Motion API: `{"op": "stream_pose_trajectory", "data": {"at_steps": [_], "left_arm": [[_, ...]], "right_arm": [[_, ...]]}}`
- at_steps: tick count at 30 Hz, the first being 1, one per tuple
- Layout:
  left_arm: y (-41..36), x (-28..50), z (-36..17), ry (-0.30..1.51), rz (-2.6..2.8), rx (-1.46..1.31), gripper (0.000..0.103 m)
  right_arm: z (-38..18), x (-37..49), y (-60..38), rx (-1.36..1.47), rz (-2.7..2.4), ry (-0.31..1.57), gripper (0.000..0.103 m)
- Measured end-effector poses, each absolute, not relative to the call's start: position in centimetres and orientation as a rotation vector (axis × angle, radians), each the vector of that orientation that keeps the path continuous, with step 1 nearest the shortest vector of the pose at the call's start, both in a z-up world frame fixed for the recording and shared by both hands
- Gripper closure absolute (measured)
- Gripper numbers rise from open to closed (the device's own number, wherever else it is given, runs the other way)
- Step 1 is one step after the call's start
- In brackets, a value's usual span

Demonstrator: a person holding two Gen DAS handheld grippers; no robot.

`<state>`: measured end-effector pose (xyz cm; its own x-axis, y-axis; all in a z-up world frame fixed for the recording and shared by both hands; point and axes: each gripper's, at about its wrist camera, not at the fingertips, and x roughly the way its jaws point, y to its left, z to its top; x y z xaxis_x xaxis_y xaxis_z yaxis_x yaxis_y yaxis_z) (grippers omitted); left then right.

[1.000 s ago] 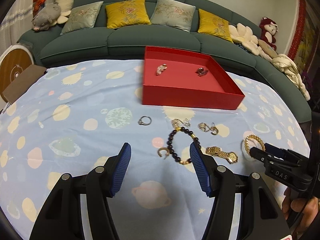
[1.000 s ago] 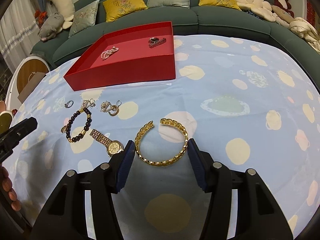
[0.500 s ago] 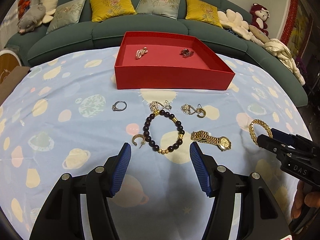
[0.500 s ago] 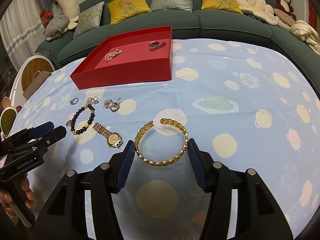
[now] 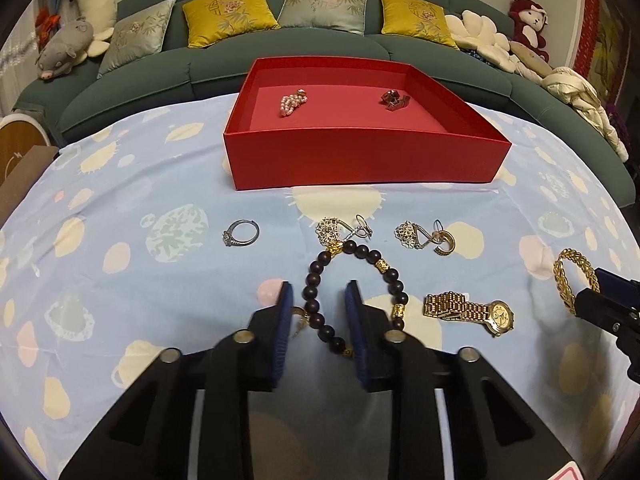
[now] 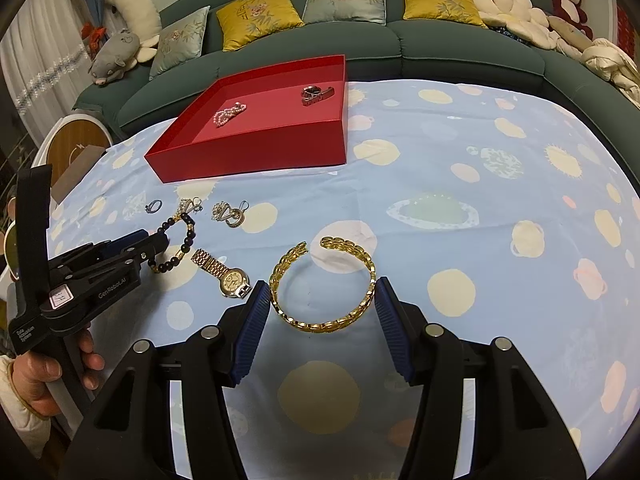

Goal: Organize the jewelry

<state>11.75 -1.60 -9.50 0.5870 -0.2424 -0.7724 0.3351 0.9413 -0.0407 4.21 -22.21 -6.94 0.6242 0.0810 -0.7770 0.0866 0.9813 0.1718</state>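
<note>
On the surface [image 5: 120,184], before the red tray [image 5: 360,158]: six pieces left loose. In tray: pearl strand [image 5: 293,101] and dark piece [image 5: 394,99] only. Left tongs [image 5: 319,316] narrowed around one side of beaded bracelet [image 5: 356,292], contact uncertain. Right tongs [image 6: 320,312] wide, straddling gold bangle [image 6: 324,284]. Early stage, by judgement.

Left gripper [image 5: 318,320]: now lower and further forward, jaws narrowed from wide to partly closed, straddling near-left arc of dark bead bracelet [image 5: 352,292]; small gold hoop earring [image 5: 299,314] now half hidden behind left finger.
</note>
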Motion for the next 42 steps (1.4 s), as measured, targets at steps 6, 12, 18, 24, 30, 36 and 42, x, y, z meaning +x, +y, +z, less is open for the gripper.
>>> {"op": "stream_pose_trajectory", "data": {"at_steps": [6, 12, 18, 24, 30, 36, 42], "left_arm": [[-2.0, 11.1, -9.4, 0.864, -0.360, 0.134, 0.099], [-2.0, 9.7, -6.8, 0.813, -0.415, 0.102, 0.099], [-1.5, 8.3, -3.6, 0.759, -0.465, 0.063, 0.099], [-0.6, 7.9, -1.0, 0.729, -0.477, 0.024, 0.103], [1.1, 8.3, 0.9, 0.698, -0.449, -0.022, 0.103], [0.5, 8.4, -2.4, 0.806, -0.466, 0.002, 0.099], [-1.1, 7.3, -6.8, 0.890, -0.458, 0.097, 0.097]], "right_arm": [[-6.7, 4.2, -22.3, 0.204, 0.001, 0.893, 0.050], [-5.9, 4.3, -22.1, 0.208, 0.011, 0.874, 0.050], [-4.9, 4.4, -21.1, 0.204, 0.037, 0.852, 0.050], [-3.4, 4.9, -20.0, 0.201, 0.059, 0.821, 0.051], [-1.6, 5.6, -19.5, 0.210, 0.066, 0.775, 0.051], [-2.0, 5.5, -19.0, 0.202, 0.071, 0.786, 0.050], [-2.7, 5.2, -19.7, 0.201, 0.063, 0.808, 0.050]]}}
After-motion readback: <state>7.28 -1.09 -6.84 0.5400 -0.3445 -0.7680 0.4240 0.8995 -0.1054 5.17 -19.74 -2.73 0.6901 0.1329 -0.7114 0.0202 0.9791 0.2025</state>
